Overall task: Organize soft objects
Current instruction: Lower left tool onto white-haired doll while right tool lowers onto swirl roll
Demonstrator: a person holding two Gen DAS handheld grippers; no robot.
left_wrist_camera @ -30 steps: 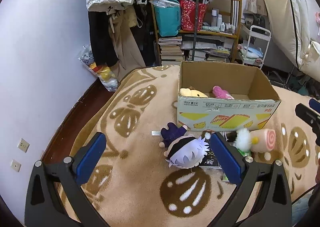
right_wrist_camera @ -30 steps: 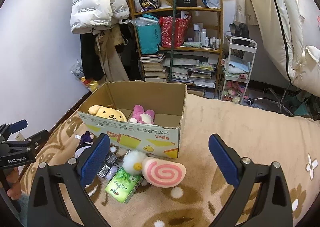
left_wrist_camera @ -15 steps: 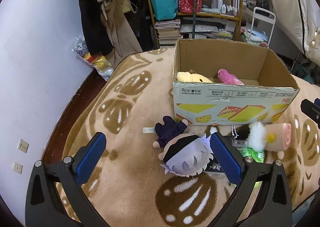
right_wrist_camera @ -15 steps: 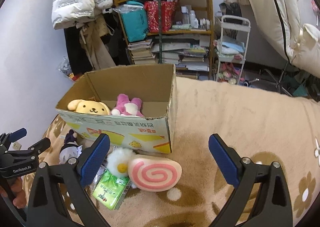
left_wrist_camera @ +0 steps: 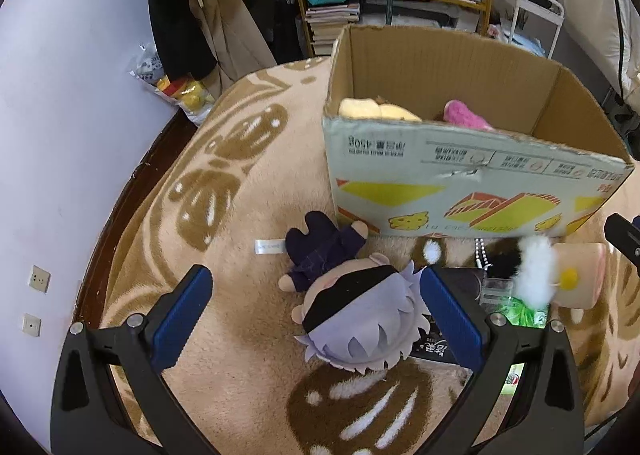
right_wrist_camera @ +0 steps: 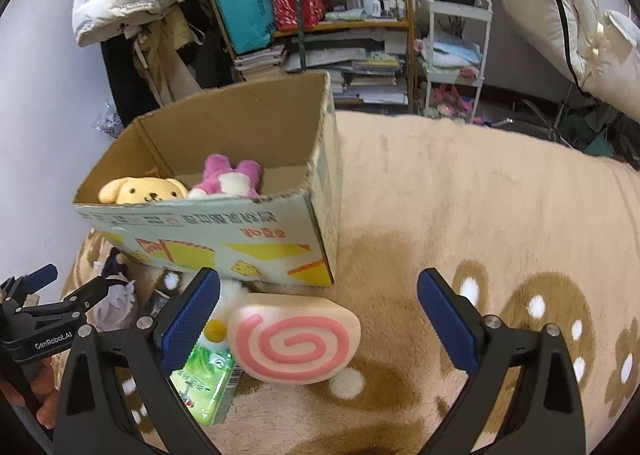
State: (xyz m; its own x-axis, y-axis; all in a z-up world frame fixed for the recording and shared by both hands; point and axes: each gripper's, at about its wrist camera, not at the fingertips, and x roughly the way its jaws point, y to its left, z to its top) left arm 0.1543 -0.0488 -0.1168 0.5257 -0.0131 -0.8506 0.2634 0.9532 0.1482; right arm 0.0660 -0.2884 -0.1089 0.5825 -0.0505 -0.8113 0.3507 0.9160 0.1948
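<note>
My left gripper (left_wrist_camera: 316, 315), marked "GenRobot.AI", is spread around the white-haired plush doll (left_wrist_camera: 356, 319) on the blanket (left_wrist_camera: 224, 367). The cardboard box (right_wrist_camera: 256, 227) reads "450g". My right gripper (right_wrist_camera: 318, 319) is spread over the pink swirl plush (right_wrist_camera: 294, 339).

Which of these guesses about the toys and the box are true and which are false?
1. The cardboard box already holds a yellow dog plush and a pink plush. True.
2. The swirl roll plush lies inside the box. False: it lies on the blanket in front of it.
3. The left gripper is clamped on the white-haired doll. False: it is open, the doll between its fingers.
4. The right gripper is open. True.
</note>
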